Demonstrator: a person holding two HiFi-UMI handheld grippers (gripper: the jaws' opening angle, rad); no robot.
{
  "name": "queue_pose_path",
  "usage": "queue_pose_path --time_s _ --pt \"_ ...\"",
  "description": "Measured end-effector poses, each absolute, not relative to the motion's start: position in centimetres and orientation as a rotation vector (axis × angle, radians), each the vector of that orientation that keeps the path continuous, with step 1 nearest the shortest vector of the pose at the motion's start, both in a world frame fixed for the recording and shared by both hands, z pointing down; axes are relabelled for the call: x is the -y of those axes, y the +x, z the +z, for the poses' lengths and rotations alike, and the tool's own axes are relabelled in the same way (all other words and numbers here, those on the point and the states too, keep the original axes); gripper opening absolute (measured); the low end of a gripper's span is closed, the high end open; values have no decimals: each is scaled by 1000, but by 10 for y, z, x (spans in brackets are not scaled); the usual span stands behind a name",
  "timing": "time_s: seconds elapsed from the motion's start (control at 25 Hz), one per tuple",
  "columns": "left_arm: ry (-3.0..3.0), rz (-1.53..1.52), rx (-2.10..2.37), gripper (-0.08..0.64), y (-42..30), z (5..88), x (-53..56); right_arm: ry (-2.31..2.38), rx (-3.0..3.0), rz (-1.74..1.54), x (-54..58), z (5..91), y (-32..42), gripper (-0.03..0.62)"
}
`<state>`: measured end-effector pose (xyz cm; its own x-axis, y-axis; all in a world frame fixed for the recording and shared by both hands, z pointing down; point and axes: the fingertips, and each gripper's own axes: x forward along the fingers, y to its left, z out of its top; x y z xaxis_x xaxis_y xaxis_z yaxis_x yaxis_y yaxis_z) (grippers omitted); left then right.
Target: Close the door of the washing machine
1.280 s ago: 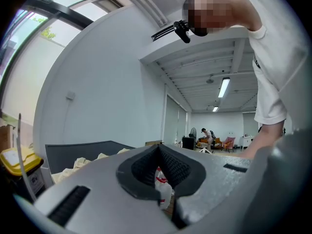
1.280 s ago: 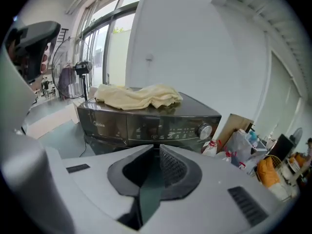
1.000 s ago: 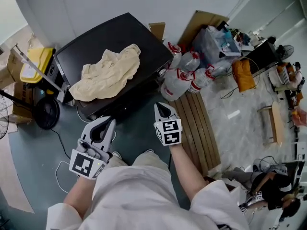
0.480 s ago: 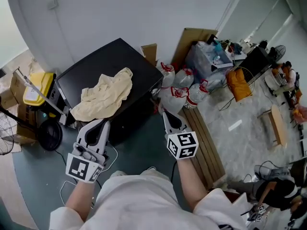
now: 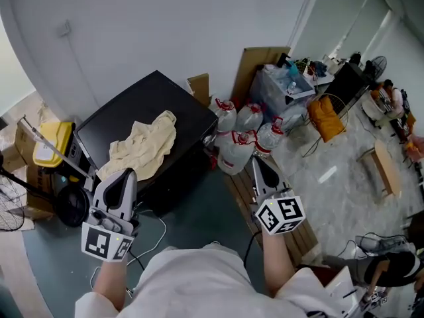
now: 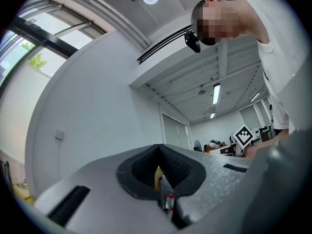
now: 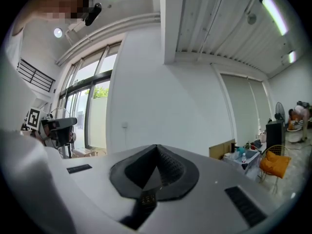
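grey-blue floor under a white wall, pale marble-look floor off to the right. 1 black washing machine [image 5: 159, 101] stands against the wall; its door can't be made out from above. 1 cream cloth [image 5: 142, 148] lies on its top, toward the near left edge. about 5 clear water jugs [image 5: 237, 152] just beside its right edge, red-white labels too small to read. left gripper [image 5: 125, 177] and right gripper [image 5: 256, 160] have their jaws together on nothing, in front of the machine.

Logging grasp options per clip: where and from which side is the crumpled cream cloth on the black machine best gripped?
Probably from above, pinching a raised fold near the middle of the crumpled cream cloth. It lies spread on top of the black machine, so its flat edges offer the jaws little.
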<state>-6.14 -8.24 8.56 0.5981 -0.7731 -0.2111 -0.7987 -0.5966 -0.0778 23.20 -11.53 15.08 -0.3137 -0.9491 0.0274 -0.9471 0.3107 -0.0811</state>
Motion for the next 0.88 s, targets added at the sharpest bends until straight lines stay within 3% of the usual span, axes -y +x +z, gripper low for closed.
queue_pose_path --time_s 0.88 --pt "-2463 175 -1683 5 -146 97 68 -1998 -2463 -55 90 134 282 -2"
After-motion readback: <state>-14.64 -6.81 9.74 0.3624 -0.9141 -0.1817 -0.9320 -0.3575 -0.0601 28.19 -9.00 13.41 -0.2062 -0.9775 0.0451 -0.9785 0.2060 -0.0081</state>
